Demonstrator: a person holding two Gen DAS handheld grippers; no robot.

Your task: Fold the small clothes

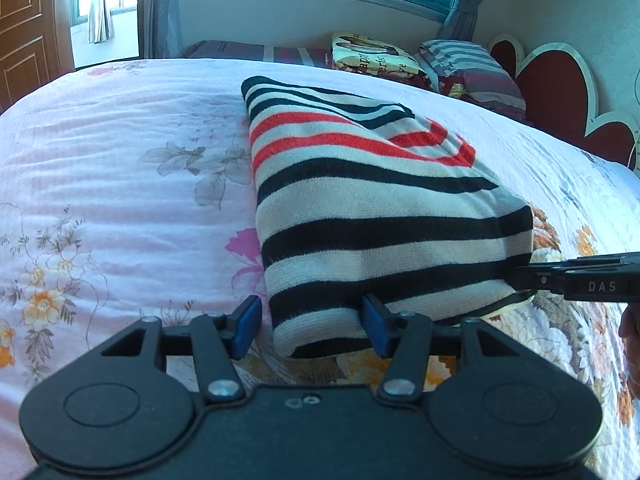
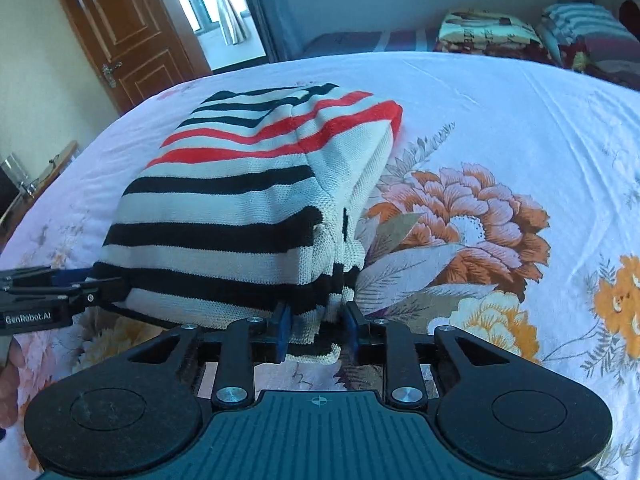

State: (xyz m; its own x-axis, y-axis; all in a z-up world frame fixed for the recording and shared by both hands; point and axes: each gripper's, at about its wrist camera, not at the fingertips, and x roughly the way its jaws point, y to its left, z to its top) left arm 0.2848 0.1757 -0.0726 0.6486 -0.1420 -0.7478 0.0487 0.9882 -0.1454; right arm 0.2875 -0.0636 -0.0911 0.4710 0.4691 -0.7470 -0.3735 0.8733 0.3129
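Note:
A folded sweater [image 1: 368,208] with black, white and red stripes lies on the floral bedsheet [image 1: 120,184]. My left gripper [image 1: 312,328] straddles its near left corner. The left pad stands clear of the cloth and the right pad rests against it, so the jaws are open. In the right wrist view the sweater [image 2: 224,208] has its near right corner bunched between the blue pads of my right gripper [image 2: 317,330], which is shut on it. Each gripper shows in the other's view, the right gripper [image 1: 520,280] and the left gripper [image 2: 106,286], each at a near corner.
Pillows [image 1: 472,68] and a folded printed blanket [image 1: 376,56] sit at the head of the bed by a red headboard [image 1: 560,88]. A wooden door [image 2: 120,32] and a window lie beyond the bed's far side. A hand [image 1: 630,332] shows at the edge.

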